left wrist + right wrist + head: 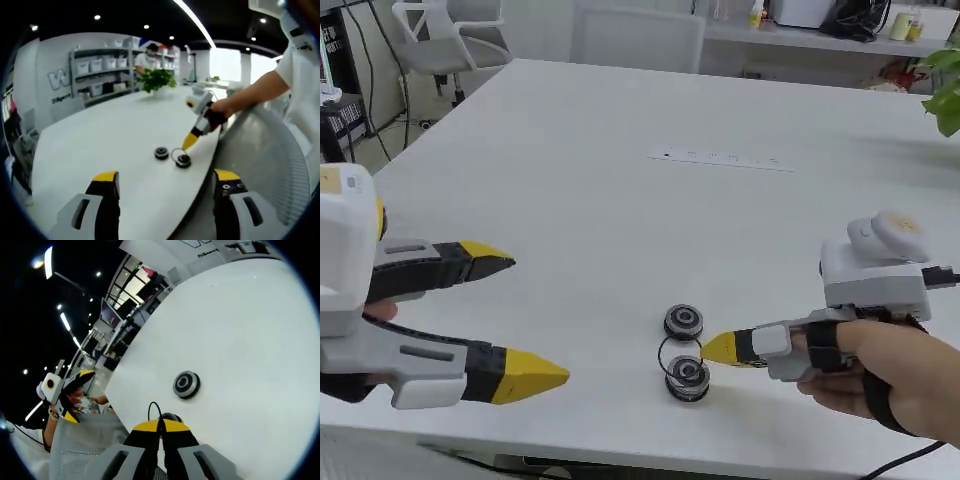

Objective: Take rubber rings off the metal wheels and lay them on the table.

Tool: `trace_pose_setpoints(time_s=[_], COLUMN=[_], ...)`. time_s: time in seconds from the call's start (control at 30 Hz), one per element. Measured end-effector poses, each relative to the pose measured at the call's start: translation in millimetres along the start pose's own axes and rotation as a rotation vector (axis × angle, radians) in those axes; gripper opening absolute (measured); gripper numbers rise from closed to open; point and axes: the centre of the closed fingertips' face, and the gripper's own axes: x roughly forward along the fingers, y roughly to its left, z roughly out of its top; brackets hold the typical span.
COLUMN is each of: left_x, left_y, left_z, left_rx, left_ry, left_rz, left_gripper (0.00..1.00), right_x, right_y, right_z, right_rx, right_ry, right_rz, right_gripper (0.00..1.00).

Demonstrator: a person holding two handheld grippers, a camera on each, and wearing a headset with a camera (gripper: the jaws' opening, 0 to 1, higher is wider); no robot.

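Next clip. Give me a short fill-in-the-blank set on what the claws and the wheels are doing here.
1. ___ metal wheels lie on the white table.
2. The right claw is ___ on the thin black rubber ring beside the wheels.
3. The left claw hangs ___, off to the side of the wheels, with nothing in it.

Missing words: two; shut; open

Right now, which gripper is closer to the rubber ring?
Right. The right gripper is shut on the rubber ring; the left gripper hangs open, well away to its left.
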Motion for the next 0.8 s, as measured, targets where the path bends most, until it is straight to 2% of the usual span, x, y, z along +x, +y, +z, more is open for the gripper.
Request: trace_pose_setpoints(time_s=[0.1,0.27,0.4,0.5,0.63,0.8], left_x=[2.6,2.7,5.1,5.4,4.8,5.2], left_y=[-1.4,0.3,-2.3,-4.1,-1.1,-3.2], left_z=[-6.5,-7.3,-18.1,-16.3,-15.9,-11.9], left_rx=[-0.028,-0.062,-0.077,-0.091,-0.1,-0.1], left_ry=[0.006,-0.003,0.04,0.027,0.021,0.002], left_rz=[0.005,0.009,-0.002,-0.013,0.004,0.002], left_gripper=[0.81,0.82,0.86,0.9,0.92,0.94], right_x=[-2.0,-4.7,-5.5,-4.4,-8.0,-9.3], right_y=[1.3,6.1,13.7,16.9,24.6,33.4], right_z=[2.9,8.2,10.5,9.4,13.1,12.8], right_rx=[0.003,0.002,-0.027,-0.048,-0.097,-0.151], right_ry=[-0.015,-0.039,-0.048,-0.04,-0.05,-0.043], right_rz=[0.003,0.012,0.018,0.016,0.016,0.022], right_gripper=[0.0,0.0,0.0,0.0,0.0,0.0])
